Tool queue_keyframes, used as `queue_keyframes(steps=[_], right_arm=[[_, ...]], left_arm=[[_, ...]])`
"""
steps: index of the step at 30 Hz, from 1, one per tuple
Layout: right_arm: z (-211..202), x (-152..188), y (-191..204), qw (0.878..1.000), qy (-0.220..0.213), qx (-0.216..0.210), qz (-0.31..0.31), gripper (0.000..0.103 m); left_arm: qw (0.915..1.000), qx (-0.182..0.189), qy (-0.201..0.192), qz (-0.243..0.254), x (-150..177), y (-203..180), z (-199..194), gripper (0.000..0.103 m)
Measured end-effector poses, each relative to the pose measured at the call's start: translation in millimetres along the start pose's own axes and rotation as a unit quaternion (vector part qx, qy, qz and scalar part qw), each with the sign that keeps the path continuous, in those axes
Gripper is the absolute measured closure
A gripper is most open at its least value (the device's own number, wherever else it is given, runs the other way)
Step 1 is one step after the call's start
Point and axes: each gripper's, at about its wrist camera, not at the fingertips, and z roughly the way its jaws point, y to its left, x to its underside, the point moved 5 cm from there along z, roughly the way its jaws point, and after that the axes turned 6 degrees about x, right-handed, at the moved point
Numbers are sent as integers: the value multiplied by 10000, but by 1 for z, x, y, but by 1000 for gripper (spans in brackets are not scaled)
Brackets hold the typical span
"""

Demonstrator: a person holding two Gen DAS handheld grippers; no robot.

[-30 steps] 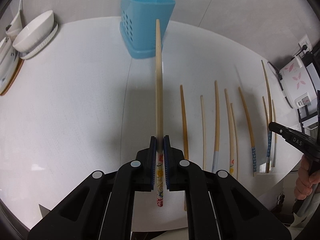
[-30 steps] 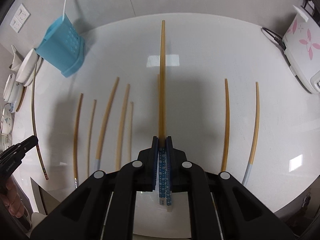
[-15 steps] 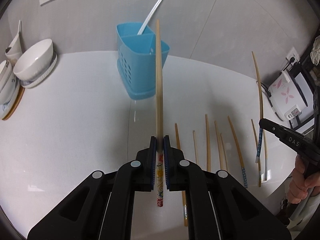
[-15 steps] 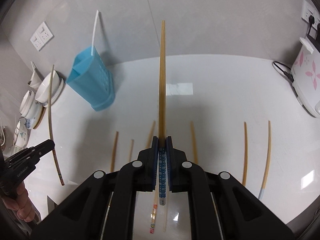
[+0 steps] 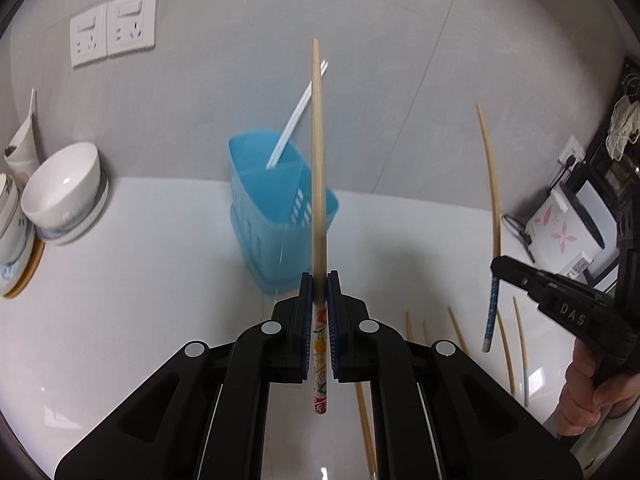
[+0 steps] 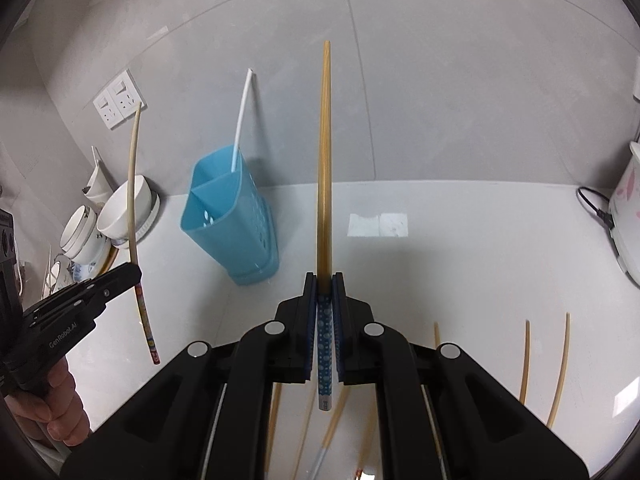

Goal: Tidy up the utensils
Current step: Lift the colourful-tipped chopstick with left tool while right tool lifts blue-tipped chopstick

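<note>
My left gripper [image 5: 319, 280] is shut on a pale chopstick with a flowered handle [image 5: 318, 168], which points up and away in front of the blue utensil holder [image 5: 276, 216]. My right gripper [image 6: 325, 280] is shut on a darker chopstick with a blue dotted handle [image 6: 324, 168]. The blue holder [image 6: 228, 224] stands to its left, with a white straw-like stick [image 6: 242, 120] in it. Each view shows the other gripper off to the side: the right one [image 5: 498, 268] and the left one [image 6: 134, 272], each holding its chopstick above the white counter.
Several loose chopsticks [image 5: 520, 344] lie on the counter [image 6: 460, 260] below the grippers. White bowls and plates [image 5: 60, 192] are stacked at the left by the wall. A white appliance with pink flowers [image 5: 560, 228] and its cord sit at the right. Wall sockets [image 5: 112, 26] are behind.
Both grippers have risen from the counter with their chopsticks and tilted up, so the wall and the holder's open top now show and the loose chopsticks have dropped low in view.
</note>
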Motion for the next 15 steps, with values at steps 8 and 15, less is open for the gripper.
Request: queue_keyframes(steps=[8,15], right_arm=[[8,-38,16,9995,-294,-99,-41,96],[25,-67,24,9989,-414,-213,-6,96]], left_arm=[[9977,104,-649,178,-46,2,7,96],[9926,118,-1109,480,-75,-3,23,96]])
